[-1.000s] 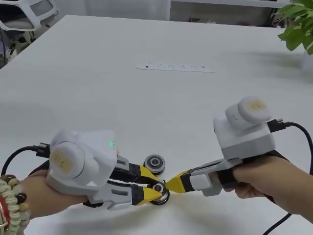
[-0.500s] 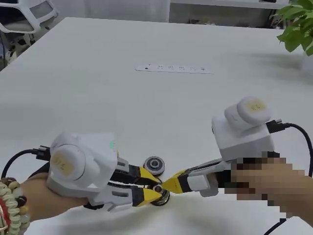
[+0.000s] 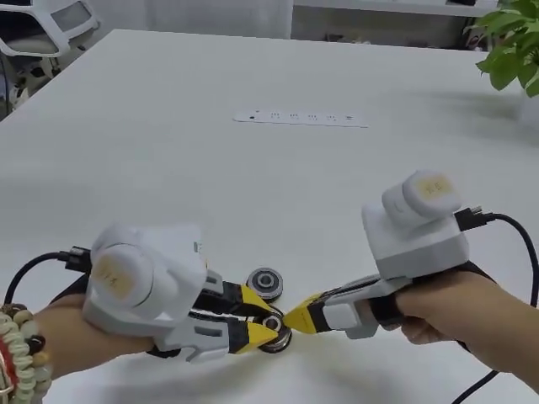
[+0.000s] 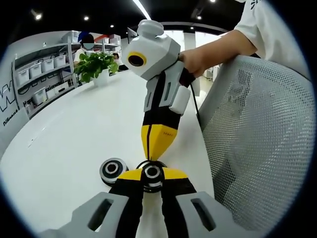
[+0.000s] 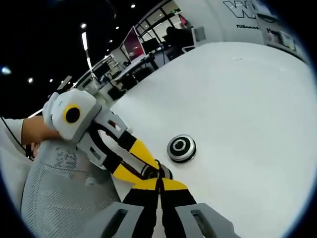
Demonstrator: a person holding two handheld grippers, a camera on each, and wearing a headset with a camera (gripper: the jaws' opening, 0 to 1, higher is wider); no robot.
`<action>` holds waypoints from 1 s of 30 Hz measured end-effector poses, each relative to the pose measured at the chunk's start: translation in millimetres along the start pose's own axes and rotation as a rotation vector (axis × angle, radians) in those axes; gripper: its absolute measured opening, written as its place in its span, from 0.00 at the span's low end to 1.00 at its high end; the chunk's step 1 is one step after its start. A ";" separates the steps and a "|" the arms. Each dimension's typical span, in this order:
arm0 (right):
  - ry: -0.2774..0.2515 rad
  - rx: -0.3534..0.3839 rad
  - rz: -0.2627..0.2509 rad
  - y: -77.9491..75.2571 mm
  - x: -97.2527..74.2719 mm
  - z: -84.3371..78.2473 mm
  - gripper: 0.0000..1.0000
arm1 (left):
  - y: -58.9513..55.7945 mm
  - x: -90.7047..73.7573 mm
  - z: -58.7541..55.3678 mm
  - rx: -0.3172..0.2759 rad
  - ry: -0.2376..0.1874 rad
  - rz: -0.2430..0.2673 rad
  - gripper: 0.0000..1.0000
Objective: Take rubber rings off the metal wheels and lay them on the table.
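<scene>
My left tongs (image 3: 269,325) are clamped on a metal wheel (image 4: 152,175), one yellow tip on each side of it, and the wheel rests on the bench (image 3: 253,194). My right tongs (image 5: 158,181) are narrow, tips pressed together and touching that wheel's rim from the opposite side. I cannot tell whether any rubber is pinched between them. A second wheel (image 5: 181,148), its rubber ring (image 5: 170,148) on, lies just beside, apart from both tongs.
</scene>
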State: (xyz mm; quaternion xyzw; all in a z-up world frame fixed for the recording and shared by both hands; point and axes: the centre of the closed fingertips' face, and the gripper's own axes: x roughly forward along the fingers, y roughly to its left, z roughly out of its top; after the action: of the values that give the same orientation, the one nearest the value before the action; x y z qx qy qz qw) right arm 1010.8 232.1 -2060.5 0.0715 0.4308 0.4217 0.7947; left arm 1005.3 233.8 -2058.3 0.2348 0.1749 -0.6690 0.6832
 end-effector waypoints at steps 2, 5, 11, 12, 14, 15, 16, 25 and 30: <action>-0.004 0.002 0.001 -0.1 -0.5 1.1 0.00 | -0.2 -0.8 -0.2 0.007 0.013 -0.004 0.07; -0.009 0.004 0.001 -0.7 -1.2 2.2 0.00 | -2.0 -3.1 0.6 0.009 0.018 -0.020 0.09; -0.034 0.018 -0.001 -1.5 -6.2 6.6 0.00 | -1.5 -10.7 9.0 0.006 -0.005 -0.025 0.16; -0.036 0.020 -0.001 -1.7 -6.6 7.0 0.00 | -1.2 -12.0 10.3 0.001 -0.010 -0.024 0.18; -0.042 0.024 0.000 -1.2 -7.6 8.2 0.00 | -0.6 -15.6 13.9 -0.009 -0.027 -0.024 0.19; -0.046 0.025 -0.001 -1.1 -8.2 8.9 0.00 | -0.4 -17.7 15.9 -0.013 -0.034 -0.025 0.20; -0.048 0.025 -0.001 -1.2 -8.4 9.2 0.00 | -0.3 -19.2 17.3 -0.016 -0.037 -0.025 0.22; -0.088 0.039 -0.011 -3.2 -17.1 15.7 0.00 | 0.7 -33.6 32.2 -0.035 -0.080 -0.020 0.42; -0.102 0.017 -0.044 -8.1 -22.8 19.3 0.00 | -0.7 -38.8 38.9 -0.046 -0.084 -0.022 0.60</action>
State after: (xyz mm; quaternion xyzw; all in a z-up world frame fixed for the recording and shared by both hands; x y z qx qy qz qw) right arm 1023.9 215.1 -2038.1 0.0902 0.3945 0.3962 0.8241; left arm 1000.0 244.5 -2004.7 0.1886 0.1638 -0.6815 0.6878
